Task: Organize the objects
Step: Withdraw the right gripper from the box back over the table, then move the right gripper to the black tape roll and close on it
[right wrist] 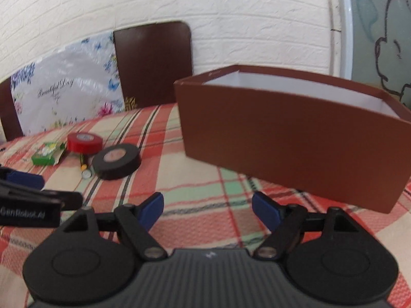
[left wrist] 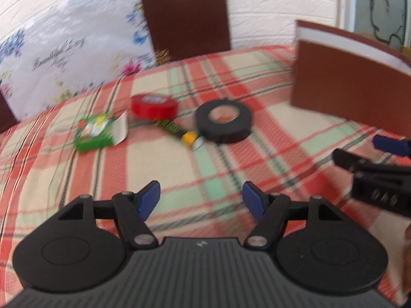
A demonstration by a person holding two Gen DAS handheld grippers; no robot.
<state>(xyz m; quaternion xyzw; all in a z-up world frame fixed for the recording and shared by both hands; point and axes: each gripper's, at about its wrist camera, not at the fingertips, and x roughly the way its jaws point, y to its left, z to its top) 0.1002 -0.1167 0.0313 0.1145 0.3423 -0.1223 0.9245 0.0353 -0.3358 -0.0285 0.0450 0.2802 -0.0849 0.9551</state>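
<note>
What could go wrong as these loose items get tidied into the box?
The battery lies against the black tape and close under the red tape, so the open left gripper might nudge a neighbour or set the battery rolling. The brown box has tall walls, so a low carry could knock its rim. Both grippers are close together, and the right gripper could bump the left.

Brown box [left wrist: 344, 82] cut off at right edge, small yellow-banded item [left wrist: 188, 137] blurred beyond telling, green packet [left wrist: 96, 131] print unreadable
</note>
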